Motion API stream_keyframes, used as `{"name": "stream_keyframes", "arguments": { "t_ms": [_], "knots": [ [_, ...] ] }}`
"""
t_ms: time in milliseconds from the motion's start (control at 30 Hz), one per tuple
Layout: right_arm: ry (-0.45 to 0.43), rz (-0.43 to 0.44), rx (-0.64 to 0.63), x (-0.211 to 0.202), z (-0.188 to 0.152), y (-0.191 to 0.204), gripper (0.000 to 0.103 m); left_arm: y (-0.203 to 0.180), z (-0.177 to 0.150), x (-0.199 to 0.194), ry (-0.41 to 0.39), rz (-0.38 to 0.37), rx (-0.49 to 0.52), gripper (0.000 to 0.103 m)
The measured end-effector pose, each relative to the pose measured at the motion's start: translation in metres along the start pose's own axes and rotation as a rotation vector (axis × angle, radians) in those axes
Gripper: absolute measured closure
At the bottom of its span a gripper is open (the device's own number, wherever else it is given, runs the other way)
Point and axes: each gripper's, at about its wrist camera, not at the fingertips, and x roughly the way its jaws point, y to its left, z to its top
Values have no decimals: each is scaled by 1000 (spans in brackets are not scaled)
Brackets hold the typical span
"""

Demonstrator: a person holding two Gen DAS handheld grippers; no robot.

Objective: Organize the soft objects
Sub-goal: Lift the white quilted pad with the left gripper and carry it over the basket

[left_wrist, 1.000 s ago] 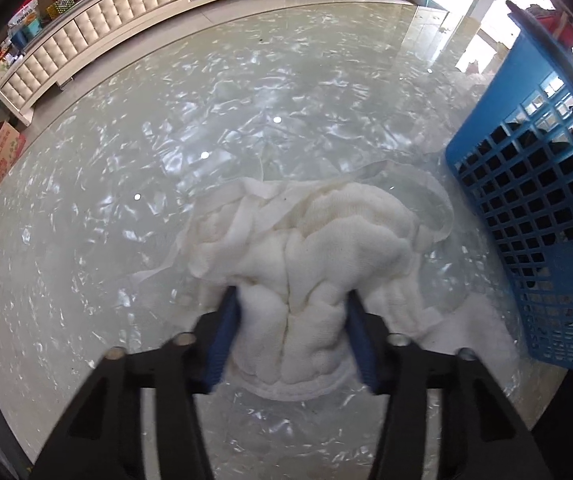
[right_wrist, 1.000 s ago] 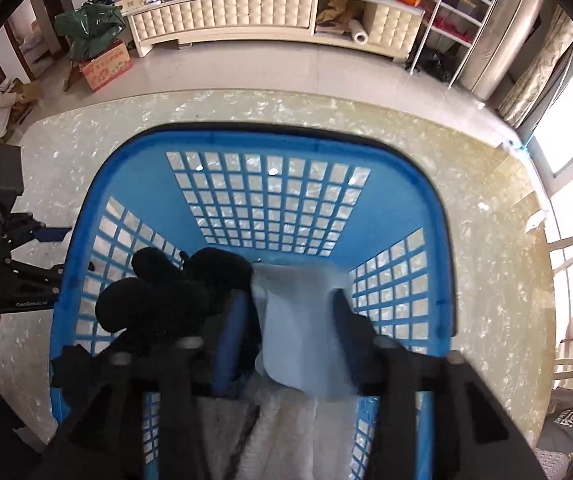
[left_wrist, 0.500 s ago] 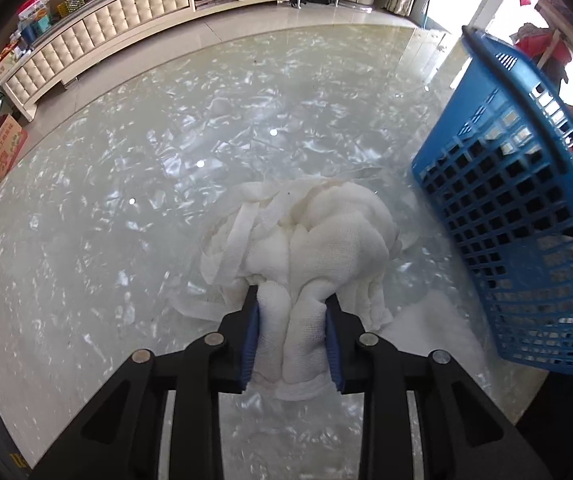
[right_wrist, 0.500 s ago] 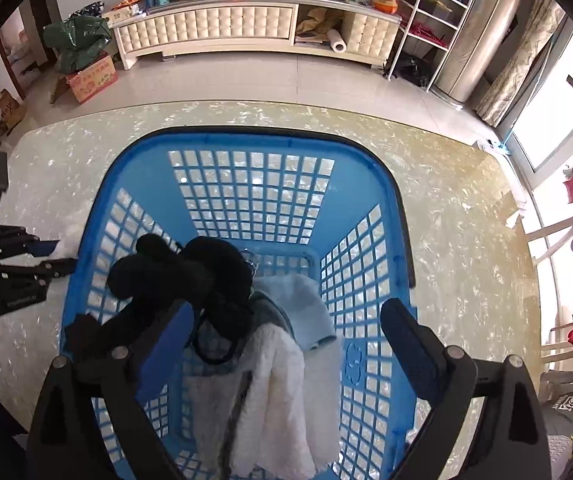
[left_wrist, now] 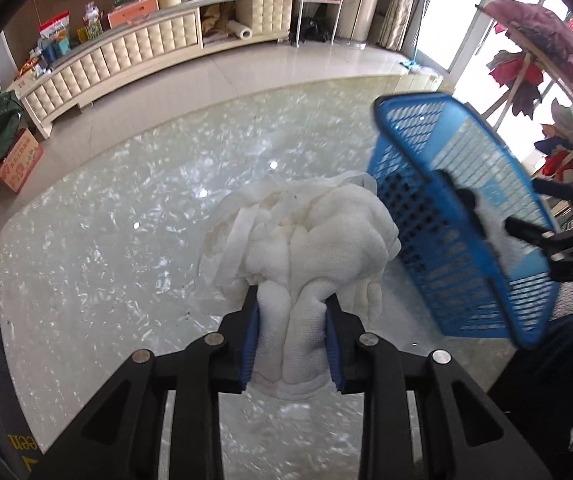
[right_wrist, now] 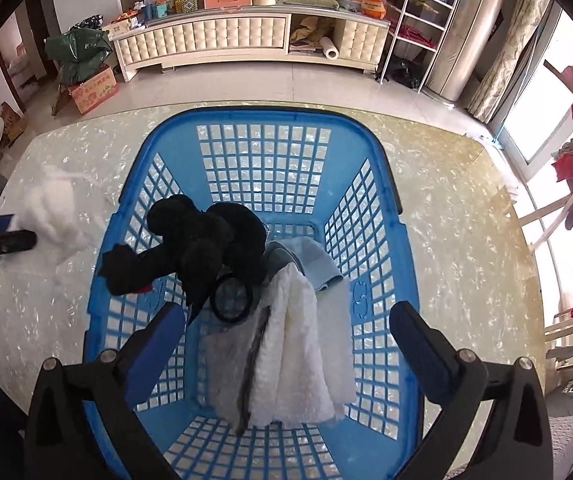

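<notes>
Left gripper jaws clenched on white cloth, bunch hanging above desk, basket just to its right; right gripper jaws opening, nothing between, over basket holding black plush and towels

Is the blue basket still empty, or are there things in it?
Not empty. The blue basket holds a black fuzzy item, a light blue cloth and a white fluffy towel.
</notes>
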Motion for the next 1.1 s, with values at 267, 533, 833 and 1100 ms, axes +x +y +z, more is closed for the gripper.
{"name": "stream_keyframes", "arguments": {
  "t_ms": [267, 533, 833, 1100],
  "knots": [
    [-15, 18, -25, -6, -14, 3, 1, -37, 6, -52, -59, -22, 59, 76],
    [-24, 54, -8, -13, -32, -5, 1, -75, 25, -56, -84, -19, 108, 76],
    [-48, 97, 44, -22, -38, -20, 1, -110, 55, -44, -90, -21, 190, 76],
    [-38, 96, 60, -19, -39, -27, 1, -131, 75, -12, -69, -30, 202, 76]
  ]
}}
